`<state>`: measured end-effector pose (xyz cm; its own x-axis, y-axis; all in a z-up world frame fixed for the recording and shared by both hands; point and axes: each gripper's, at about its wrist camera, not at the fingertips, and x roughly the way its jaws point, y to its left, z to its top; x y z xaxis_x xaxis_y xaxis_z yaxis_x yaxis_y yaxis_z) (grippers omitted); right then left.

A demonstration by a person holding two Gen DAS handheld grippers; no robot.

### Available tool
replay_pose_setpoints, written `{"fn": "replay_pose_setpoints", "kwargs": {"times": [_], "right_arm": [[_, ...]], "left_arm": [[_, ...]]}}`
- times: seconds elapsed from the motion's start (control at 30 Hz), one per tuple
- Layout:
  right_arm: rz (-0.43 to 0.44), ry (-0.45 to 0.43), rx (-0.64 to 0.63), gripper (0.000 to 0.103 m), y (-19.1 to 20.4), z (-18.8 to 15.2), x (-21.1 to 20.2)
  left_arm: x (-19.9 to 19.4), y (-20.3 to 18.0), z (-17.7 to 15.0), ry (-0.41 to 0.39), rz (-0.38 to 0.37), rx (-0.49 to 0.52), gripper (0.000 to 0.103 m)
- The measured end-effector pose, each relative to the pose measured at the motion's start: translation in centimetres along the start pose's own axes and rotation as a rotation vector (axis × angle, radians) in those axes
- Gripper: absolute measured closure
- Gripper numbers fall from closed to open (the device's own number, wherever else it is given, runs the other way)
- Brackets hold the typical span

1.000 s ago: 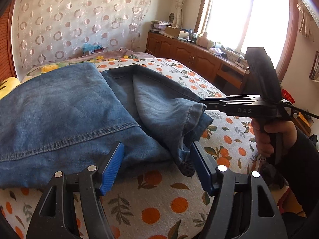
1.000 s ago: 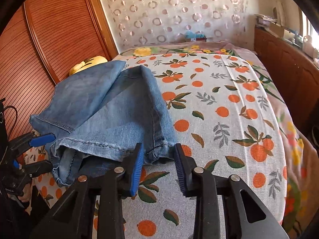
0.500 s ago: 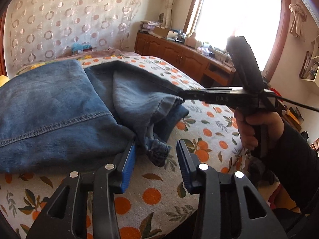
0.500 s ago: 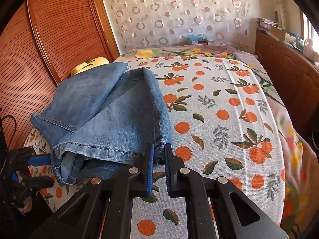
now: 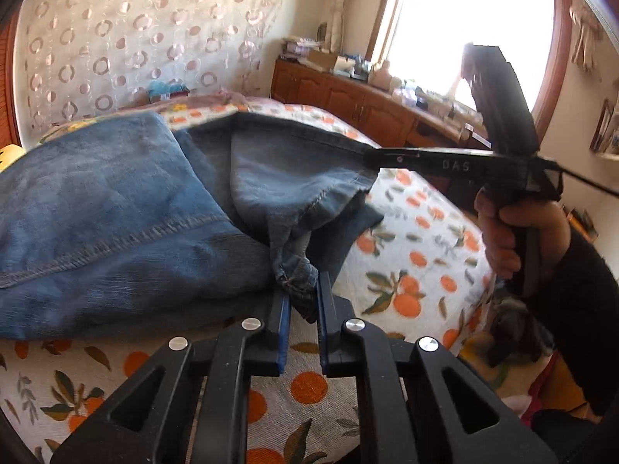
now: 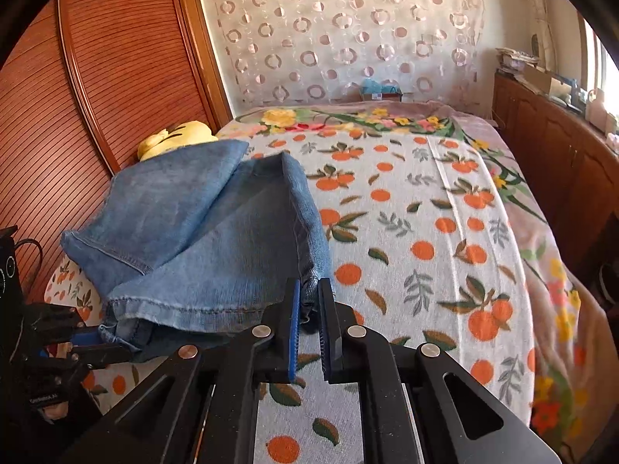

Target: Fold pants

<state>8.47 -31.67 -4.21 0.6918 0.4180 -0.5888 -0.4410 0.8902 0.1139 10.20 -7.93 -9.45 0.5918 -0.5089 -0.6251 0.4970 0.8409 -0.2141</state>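
Where both stood open a second ago, the left gripper [image 5: 303,301] is closing on the jeans [image 5: 116,212] hem; the right gripper [image 6: 308,301] now pinches their corner; its body reads "DAS".

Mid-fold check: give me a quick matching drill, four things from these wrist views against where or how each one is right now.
Things:
1. left gripper
2. right gripper
3. yellow cushion
4. bedspread

States:
A. orange-fruit print, under the jeans
B. by the wooden wardrobe, behind the jeans
C. jaws closing on the frayed hem corner
D. clamped on the other hem corner

Pairs: 1-C, 2-D, 3-B, 4-A
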Motion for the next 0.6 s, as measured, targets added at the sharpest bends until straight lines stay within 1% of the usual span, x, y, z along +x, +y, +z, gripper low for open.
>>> {"fn": "replay_pose_setpoints", "kwargs": {"times": [0.13, 0.27, 0.43, 0.6], "right_arm": [[0.007, -0.053, -0.035, 0.095, 0.9, 2.2, -1.2], [0.025, -0.097, -0.089, 0.095, 2.5, 5.3, -1.5], [0.059, -0.137, -0.159, 0.095, 5.5, 10.1, -0.6], [0.105, -0.159, -0.218, 0.095, 9.4, 14.8, 1.8]], "left_arm": [[-2.1, 0.2, 1.2, -0.062, 0.011, 0.004, 0.091], [-4.1, 1.7, 3.0, -0.123, 0.016, -0.018, 0.091], [-6.9, 5.1, 5.2, -0.194, 0.073, -0.044, 0.092], [-9.6, 9.1, 6.1, -0.244, 0.142, -0.086, 0.092]]}}
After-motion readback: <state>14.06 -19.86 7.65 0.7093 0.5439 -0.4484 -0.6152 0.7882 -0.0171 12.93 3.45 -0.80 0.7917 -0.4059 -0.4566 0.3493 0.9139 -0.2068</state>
